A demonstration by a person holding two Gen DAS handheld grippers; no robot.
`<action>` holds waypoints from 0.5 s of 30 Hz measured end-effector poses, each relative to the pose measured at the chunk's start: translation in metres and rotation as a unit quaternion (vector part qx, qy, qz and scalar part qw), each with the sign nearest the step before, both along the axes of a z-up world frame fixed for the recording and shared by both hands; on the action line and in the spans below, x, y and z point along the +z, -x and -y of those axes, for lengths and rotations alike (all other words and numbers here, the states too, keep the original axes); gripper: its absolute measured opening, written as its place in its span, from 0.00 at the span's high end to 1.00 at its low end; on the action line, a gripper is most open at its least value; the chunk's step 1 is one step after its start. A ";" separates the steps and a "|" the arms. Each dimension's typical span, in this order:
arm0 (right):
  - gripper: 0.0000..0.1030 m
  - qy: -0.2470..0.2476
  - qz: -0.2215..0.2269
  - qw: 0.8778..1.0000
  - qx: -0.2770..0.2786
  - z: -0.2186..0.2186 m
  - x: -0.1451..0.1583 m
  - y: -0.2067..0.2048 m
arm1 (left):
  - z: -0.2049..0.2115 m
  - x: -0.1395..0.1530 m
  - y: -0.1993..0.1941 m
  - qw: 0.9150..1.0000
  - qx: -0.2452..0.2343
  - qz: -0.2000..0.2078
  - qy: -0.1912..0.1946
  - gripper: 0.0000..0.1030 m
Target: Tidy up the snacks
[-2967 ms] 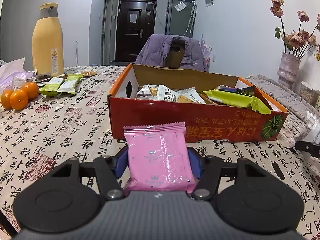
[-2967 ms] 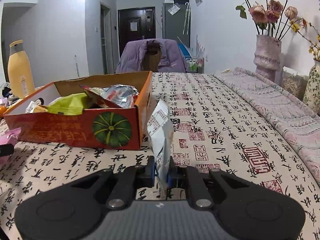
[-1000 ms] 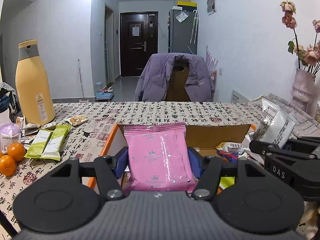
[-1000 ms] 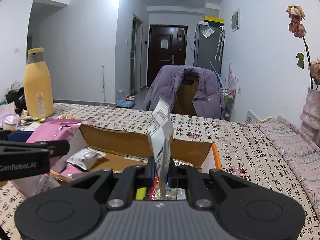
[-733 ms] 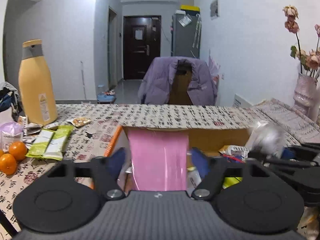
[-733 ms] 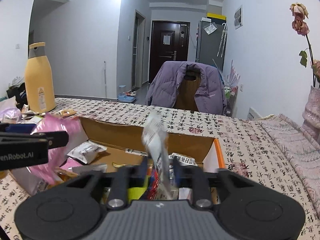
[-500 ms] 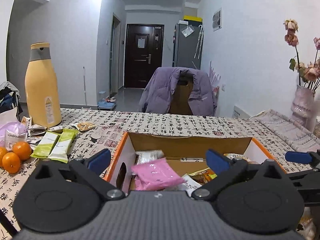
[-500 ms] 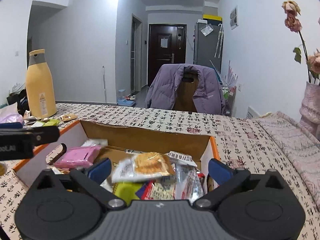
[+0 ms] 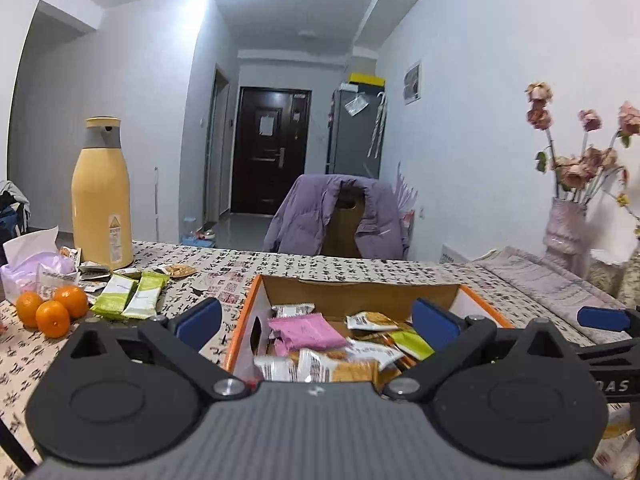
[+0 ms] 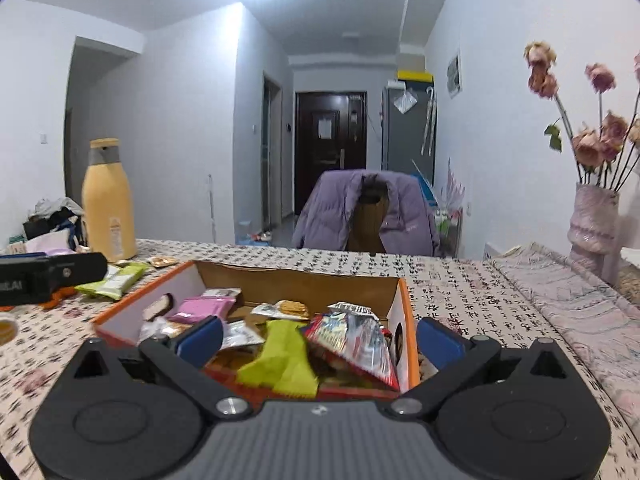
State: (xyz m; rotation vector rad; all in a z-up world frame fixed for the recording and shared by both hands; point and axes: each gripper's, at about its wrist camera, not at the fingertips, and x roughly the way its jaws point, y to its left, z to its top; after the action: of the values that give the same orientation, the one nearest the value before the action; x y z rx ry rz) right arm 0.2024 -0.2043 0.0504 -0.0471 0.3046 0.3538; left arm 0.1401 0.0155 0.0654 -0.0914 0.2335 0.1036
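While the left wrist view looks over the orange-rimmed cardboard box [image 9: 480, 304], the left gripper [image 9: 316, 320] hangs just before the box's near edge with its blue-padded jaws spread wide and nothing between them. Inside the box, toward its left wall, lies the flat pink foil snack packet [image 9: 306, 332], with white and brown biscuit packets [image 9: 316, 368] heaped just in front of it and a green wrapper [image 9: 412, 344] to its right. Left of the box, on the calligraphy-print tablecloth [image 9: 224, 280], rest two pale green snack bars [image 9: 130, 300], three small oranges [image 9: 52, 308] and, farther back, a tall yellow bottle with a grey collar [image 9: 102, 196]. A blue pad of the right gripper [image 9: 604, 318] shows at the box's right side.

From the right wrist view, the right gripper [image 10: 318, 336] also stands with jaws fully apart and empty, near the box's [image 10: 404, 304] front right corner. Within the box sit a crumpled lime-green wrapper [image 10: 284, 360], a shiny red-and-silver foil bag [image 10: 352, 340] leaning toward the right wall, and the pink packet [image 10: 206, 308] at the far left. Beyond the box stands a chair draped with a purple padded jacket [image 10: 368, 212].
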 end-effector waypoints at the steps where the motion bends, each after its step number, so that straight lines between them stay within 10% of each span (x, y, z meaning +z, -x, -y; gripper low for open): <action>1: 0.00 -0.001 0.003 1.000 0.004 0.002 -0.001 0.011 | 0.001 -0.002 0.007 1.000 -0.007 0.001 -0.002 0.00; 15: 0.00 -0.013 -0.020 1.000 0.002 0.029 -0.037 0.107 | 0.008 -0.046 0.089 0.998 -0.055 -0.035 -0.015 0.00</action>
State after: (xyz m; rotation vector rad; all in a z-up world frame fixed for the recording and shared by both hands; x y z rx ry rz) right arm 0.0949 -0.2333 0.0137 -0.0148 0.3388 0.3624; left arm 0.0513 0.0072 0.0190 -0.0449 0.3060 0.0001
